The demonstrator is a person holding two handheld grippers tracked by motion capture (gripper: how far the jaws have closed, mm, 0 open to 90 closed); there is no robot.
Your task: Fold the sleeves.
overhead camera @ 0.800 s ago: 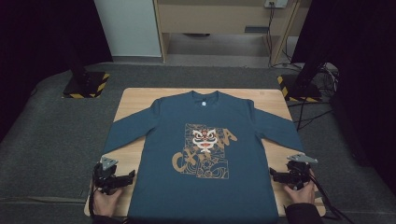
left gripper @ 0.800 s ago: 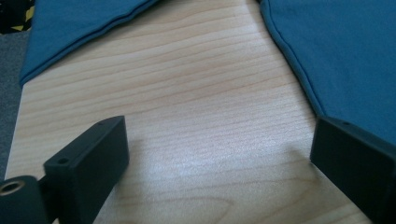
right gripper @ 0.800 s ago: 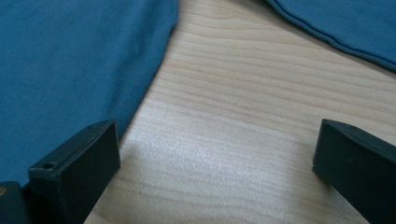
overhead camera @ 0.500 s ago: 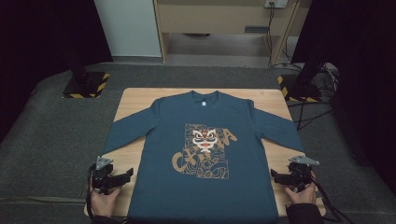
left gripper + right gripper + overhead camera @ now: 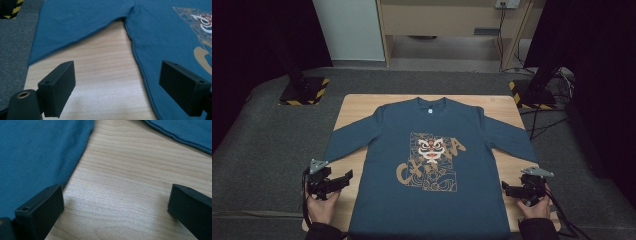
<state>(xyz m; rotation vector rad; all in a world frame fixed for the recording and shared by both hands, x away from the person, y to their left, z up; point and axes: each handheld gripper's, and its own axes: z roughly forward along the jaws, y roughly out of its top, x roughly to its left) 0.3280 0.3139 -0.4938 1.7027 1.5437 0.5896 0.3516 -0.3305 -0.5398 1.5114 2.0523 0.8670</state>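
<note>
Both grippers barely shifting since earlier frame, shirt (image 5: 432,175) lying unchanged. Left gripper (image 5: 346,176) hovering just off shirt's left side seam, jaws spread, nothing between (bare wood below). Right gripper (image 5: 506,188) mirroring at right seam, jaws spread, empty. Shirt lying flat on table (image 5: 357,107), collar far, hem near, between both grippers, equally near. One shirt, two grippers

Grey carpet (image 5: 267,140) surrounds a wooden worktop (image 5: 357,107); black curtains (image 5: 247,40) flank a pale cabinet (image 5: 447,20) behind.
</note>
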